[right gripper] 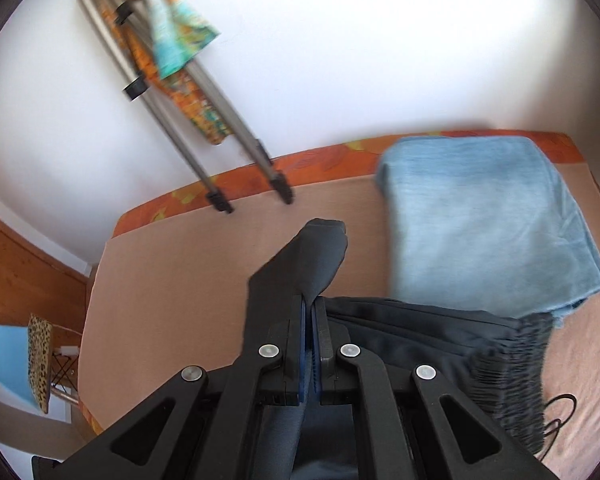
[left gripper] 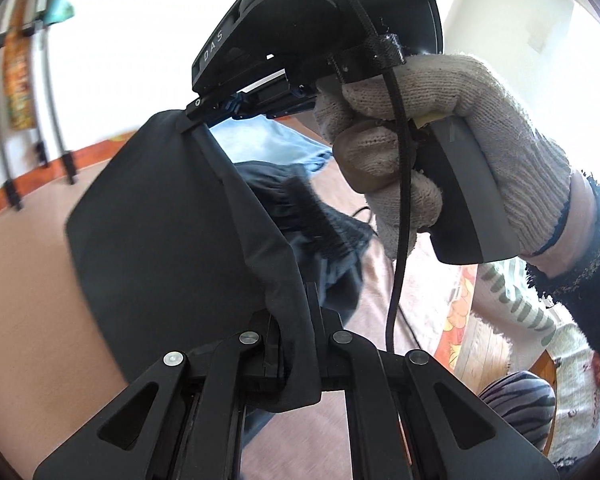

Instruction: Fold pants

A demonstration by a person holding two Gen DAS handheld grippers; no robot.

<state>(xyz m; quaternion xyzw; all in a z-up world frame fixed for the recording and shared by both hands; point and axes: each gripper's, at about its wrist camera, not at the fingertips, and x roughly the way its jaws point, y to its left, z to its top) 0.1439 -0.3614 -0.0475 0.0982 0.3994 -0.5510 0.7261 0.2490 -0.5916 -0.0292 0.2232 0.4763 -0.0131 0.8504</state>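
A: Where are the pants, and who holds them?

B: The black pants (left gripper: 160,216) hang lifted above the bed (left gripper: 24,280). The left gripper (left gripper: 296,320) is clamped on one edge; the right gripper (right gripper: 310,320) is clamped on another, a corner poking out toward 12 o'clock.

A: Any free room?

B: Bare pink bed at 9 o'clock. Folded blue jeans (right gripper: 488,224) lie at 2 o'clock, touching the elastic waistband (right gripper: 512,376). A tripod (right gripper: 204,136) stands at 11, by the bed's far edge.
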